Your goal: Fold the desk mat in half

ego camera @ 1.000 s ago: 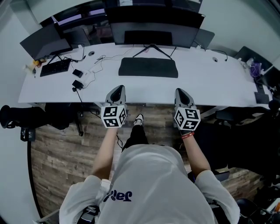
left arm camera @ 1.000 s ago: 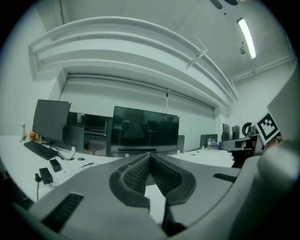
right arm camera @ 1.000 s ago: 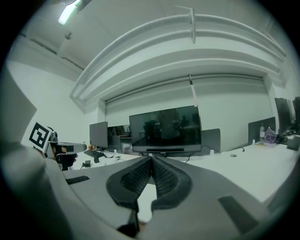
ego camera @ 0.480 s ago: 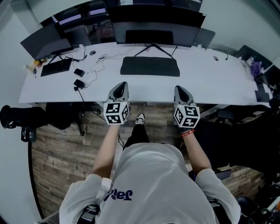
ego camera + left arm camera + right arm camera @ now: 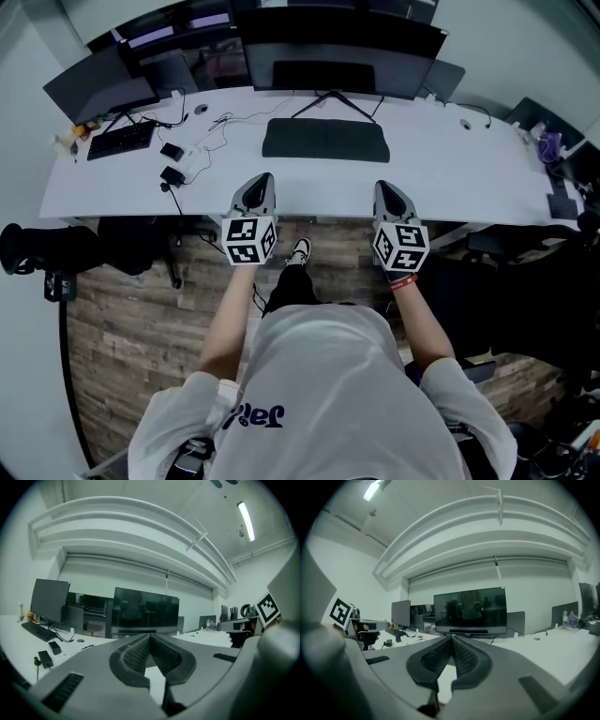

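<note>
A dark desk mat [image 5: 325,140] lies flat on the white desk [image 5: 450,173], centred in front of the big monitor. My left gripper [image 5: 260,184] hovers over the desk's near edge, short of the mat's left half, jaws shut on nothing. My right gripper [image 5: 385,192] is level with it at the mat's right half, also shut and empty. In the left gripper view the closed pads [image 5: 150,639] point at the monitor [image 5: 145,613]. The right gripper view shows its pads [image 5: 451,641] meeting at the tips, monitor [image 5: 471,611] beyond. The mat is hidden in both gripper views.
A keyboard [image 5: 122,141], small black adapters [image 5: 171,175] and loose cables [image 5: 220,124] lie on the desk's left part. A second monitor [image 5: 98,89] stands at the far left. The monitor stand's legs [image 5: 333,101] reach just behind the mat. Chairs [image 5: 56,253] stand below the desk.
Both grippers have moved slightly forward toward the desk edge, and the head view has shifted a little. The mat has not moved.
</note>
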A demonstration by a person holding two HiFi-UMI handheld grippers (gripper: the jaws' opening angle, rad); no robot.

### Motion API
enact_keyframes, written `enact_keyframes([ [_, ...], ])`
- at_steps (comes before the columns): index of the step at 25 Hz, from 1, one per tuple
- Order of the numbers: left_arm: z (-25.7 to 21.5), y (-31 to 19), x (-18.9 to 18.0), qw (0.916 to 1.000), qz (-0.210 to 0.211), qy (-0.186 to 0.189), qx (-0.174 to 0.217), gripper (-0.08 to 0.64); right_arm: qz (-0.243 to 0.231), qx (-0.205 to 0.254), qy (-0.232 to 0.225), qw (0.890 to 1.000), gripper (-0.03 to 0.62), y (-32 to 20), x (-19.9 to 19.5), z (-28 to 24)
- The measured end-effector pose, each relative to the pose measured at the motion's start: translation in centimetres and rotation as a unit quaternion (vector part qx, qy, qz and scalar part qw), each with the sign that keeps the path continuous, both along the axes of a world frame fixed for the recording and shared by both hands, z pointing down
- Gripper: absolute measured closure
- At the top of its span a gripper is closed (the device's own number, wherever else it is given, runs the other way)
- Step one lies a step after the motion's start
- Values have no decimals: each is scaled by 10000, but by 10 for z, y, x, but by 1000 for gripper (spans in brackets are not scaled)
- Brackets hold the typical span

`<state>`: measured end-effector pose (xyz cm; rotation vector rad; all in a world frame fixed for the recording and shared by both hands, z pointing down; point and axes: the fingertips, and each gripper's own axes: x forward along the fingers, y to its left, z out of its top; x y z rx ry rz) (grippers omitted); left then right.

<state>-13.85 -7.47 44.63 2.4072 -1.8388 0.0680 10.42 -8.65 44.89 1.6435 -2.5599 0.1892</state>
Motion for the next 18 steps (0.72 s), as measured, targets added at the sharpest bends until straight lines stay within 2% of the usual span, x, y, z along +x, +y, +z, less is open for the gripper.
enact_keyframes([
  [12,19,7,-6,9998,22,49,-217,540,-122,-235,155,9995,577,8,-15,15],
  [15,36,10,-8,9991,-19,81,-415,540,-271,-300,246,9989,577,8,-18,18],
  [18,68,13,-13,9968,-100,90,-787,540,-499,-368,310,9976,577,6,-21,22],
])
